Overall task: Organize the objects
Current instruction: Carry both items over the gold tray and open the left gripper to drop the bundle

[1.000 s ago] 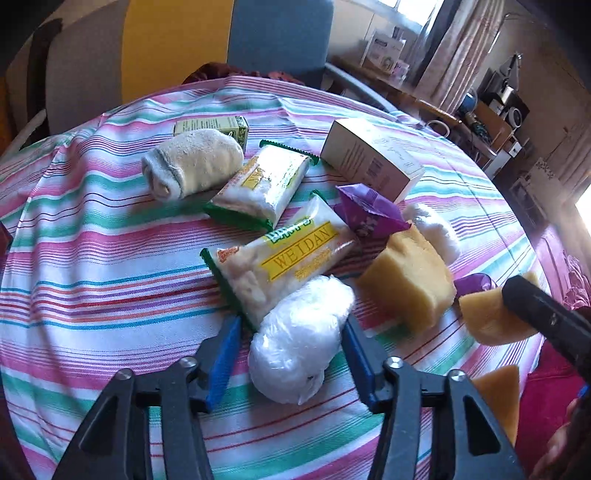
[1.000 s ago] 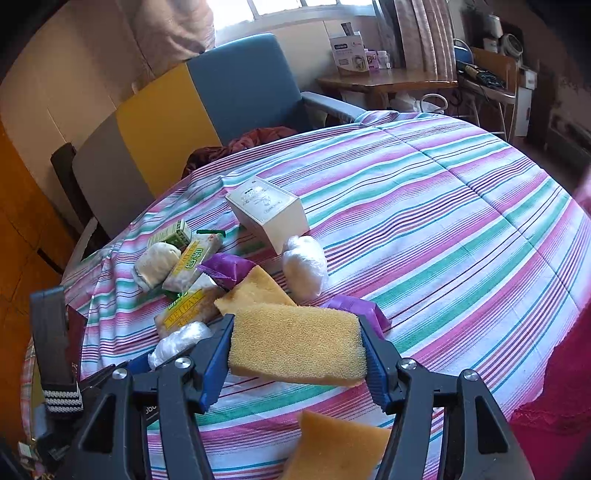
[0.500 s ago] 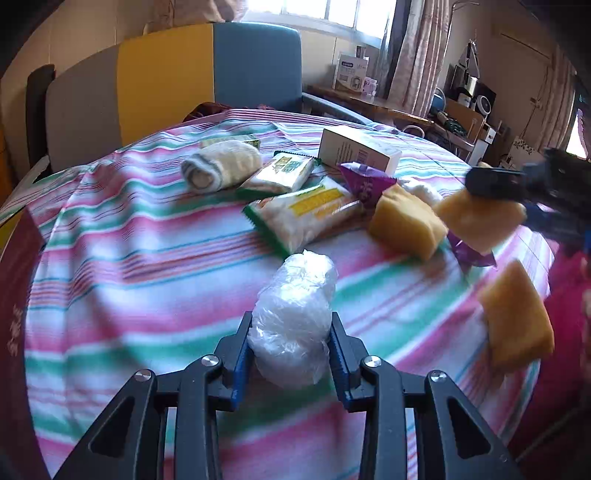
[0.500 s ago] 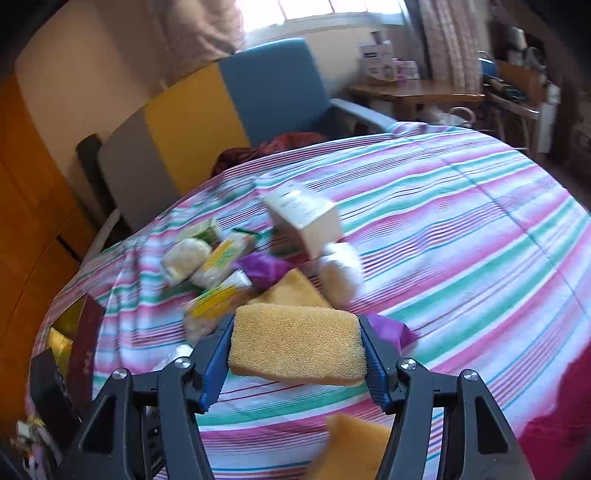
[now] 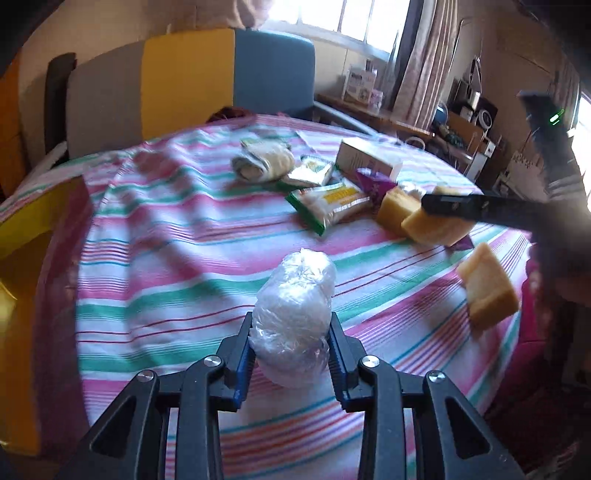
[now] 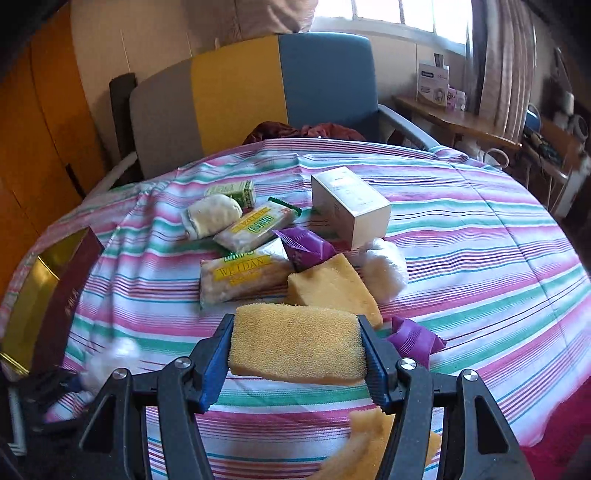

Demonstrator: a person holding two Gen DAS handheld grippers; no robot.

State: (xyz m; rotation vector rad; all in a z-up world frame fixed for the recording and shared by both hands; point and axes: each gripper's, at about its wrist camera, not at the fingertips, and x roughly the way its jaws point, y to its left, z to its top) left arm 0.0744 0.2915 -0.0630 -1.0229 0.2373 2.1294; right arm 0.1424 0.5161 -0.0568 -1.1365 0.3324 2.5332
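Clear-wrapped white bundle [image 5: 293, 314] sits pinched in the left claw [image 5: 291, 354] above the striped worktop [image 5: 177, 258]; the right claw [image 6: 297, 363] grips a yellow sponge [image 6: 297, 347] near the snack pile.

I saw a striped tablecloth [image 6: 480, 236] covering the round table. Behind it, at the far side, stood an armchair [image 6: 240, 92] with grey, yellow and blue panels, and a dark red cloth [image 6: 303, 131] lay bunched on its seat. Far right, a wooden side table [image 6: 458, 120] carried a white carton [image 6: 433, 84] under the window [image 6: 391, 14], with curtains [image 6: 506, 66] hanging beside it. Orange wooden panels [image 6: 48, 122] lined the left wall.
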